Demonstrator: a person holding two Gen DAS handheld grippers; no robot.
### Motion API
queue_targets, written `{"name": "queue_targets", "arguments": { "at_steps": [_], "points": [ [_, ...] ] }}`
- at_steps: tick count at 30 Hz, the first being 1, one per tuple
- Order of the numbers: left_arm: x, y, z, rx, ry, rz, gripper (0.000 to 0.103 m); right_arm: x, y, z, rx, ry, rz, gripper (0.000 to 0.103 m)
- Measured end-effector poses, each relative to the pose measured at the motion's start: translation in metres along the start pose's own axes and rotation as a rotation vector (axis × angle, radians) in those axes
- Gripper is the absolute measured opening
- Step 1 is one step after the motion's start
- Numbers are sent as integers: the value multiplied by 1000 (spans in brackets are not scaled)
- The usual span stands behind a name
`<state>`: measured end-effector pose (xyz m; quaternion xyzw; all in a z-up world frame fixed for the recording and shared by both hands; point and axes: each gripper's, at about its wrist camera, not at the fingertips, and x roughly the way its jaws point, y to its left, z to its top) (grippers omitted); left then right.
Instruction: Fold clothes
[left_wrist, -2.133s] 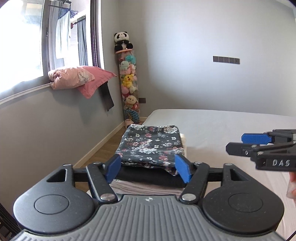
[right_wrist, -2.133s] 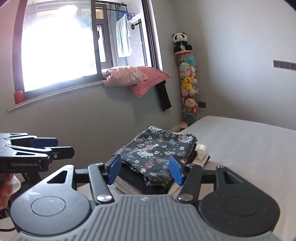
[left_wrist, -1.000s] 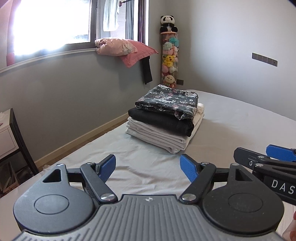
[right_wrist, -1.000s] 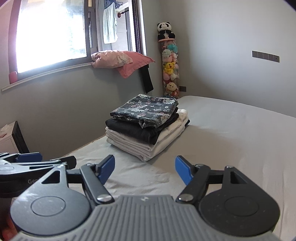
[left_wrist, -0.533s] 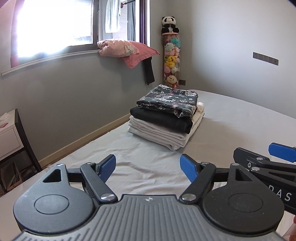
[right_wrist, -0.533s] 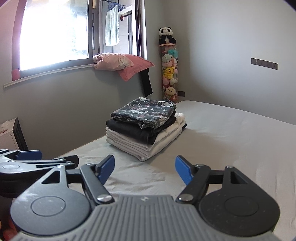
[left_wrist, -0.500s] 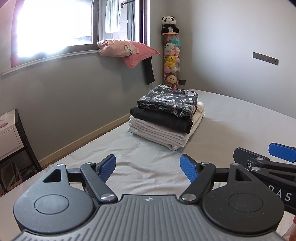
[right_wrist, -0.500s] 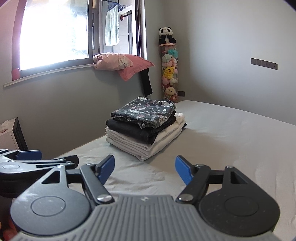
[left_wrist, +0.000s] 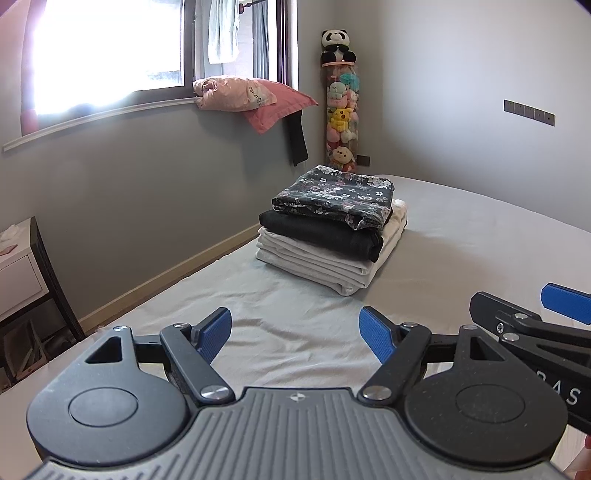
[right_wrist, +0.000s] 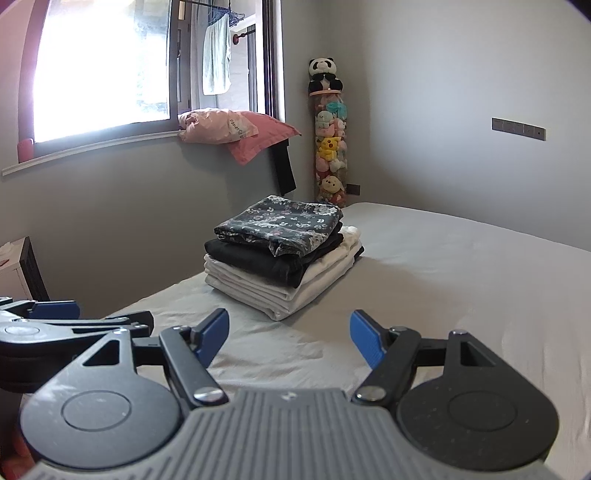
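The left claw (left_wrist: 295, 334) hangs over the near part of the bed (left_wrist: 480, 236) with its blue pads spread wide and only bare sheet between them. The right claw (right_wrist: 289, 336) is likewise parted and grips nothing; from the left wrist view it shows at 4 o'clock (left_wrist: 546, 321), beside the left one. The stack of folded clothes (left_wrist: 328, 236) sits on the bed at 12 o'clock from both claws, well apart from them: a dark floral garment (left_wrist: 336, 194) on top, a black garment (left_wrist: 321, 234) under it, and white folded pieces (left_wrist: 314, 264) at the bottom. Past the stack, at 12 o'clock, a tube of plush toys (left_wrist: 339, 110) stands in the room corner with a panda (left_wrist: 335, 46) on top. Pink pillows (left_wrist: 251, 98) lie on the windowsill at 11 o'clock.
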<state>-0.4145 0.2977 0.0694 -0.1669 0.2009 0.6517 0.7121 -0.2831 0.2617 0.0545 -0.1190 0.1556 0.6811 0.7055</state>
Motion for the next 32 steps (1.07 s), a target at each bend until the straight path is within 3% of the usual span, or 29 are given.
{"name": "queue_targets", "arguments": {
  "at_steps": [32],
  "points": [
    [-11, -7, -5, 5, 3, -29, 90, -16, -9, -8, 35, -56, -55, 91]
  ]
}}
